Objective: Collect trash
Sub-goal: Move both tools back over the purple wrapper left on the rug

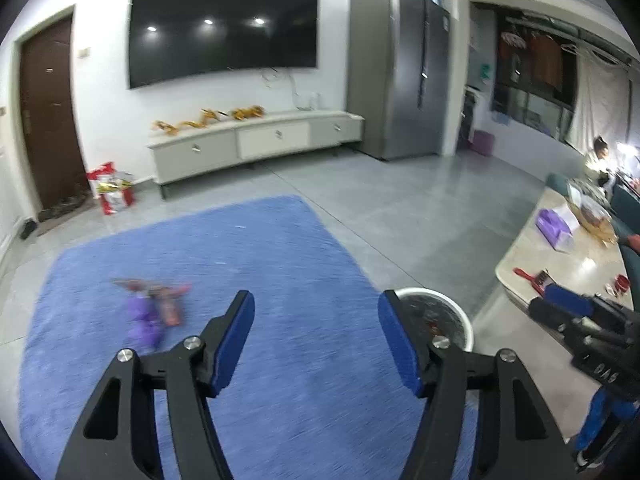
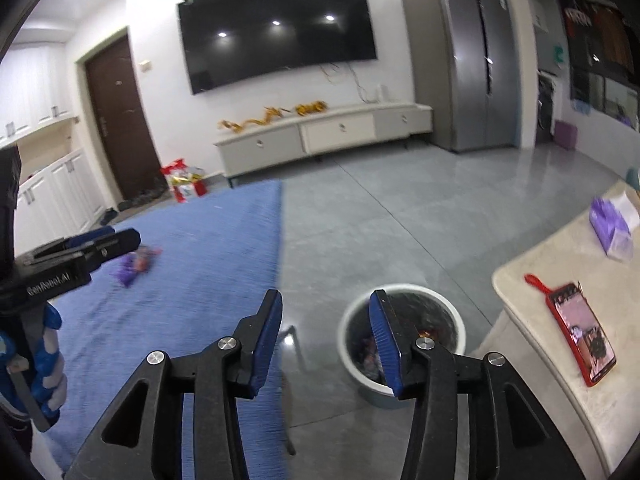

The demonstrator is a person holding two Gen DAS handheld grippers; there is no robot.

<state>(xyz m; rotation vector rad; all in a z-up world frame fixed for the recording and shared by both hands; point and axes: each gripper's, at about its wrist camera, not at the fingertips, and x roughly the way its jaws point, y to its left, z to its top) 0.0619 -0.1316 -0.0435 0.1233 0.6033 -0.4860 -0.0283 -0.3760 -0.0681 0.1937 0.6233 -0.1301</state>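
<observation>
Grey floor tiles (image 1: 400,208) run across a living room with a large black wall television (image 1: 224,28), a long pale low cabinet (image 1: 256,140) beneath it and a tall grey refrigerator (image 1: 400,72) to its right. At far left stands a dark brown door (image 1: 48,112), with red-and-white gift bags (image 1: 110,192) on the floor beside it. A blue fuzzy rug (image 1: 240,264) covers the near floor, and on its left part lies a blurred cluster of purple and red snack wrappers (image 1: 154,308), touching one another and well apart from both claws. The left claw (image 1: 316,340) hangs above the rug with its blue-padded jaws spread wide and nothing between them. Just past its right finger sits a round white waste bin (image 2: 400,336) on the tiles at the rug's edge, with crumpled wrappers inside. The right claw (image 2: 326,340) hovers above the bin, its jaws moderately apart and empty. At right, a beige stone-topped table (image 2: 560,312) carries a red-cased phone (image 2: 580,328) and a purple tissue pack (image 2: 612,228).
</observation>
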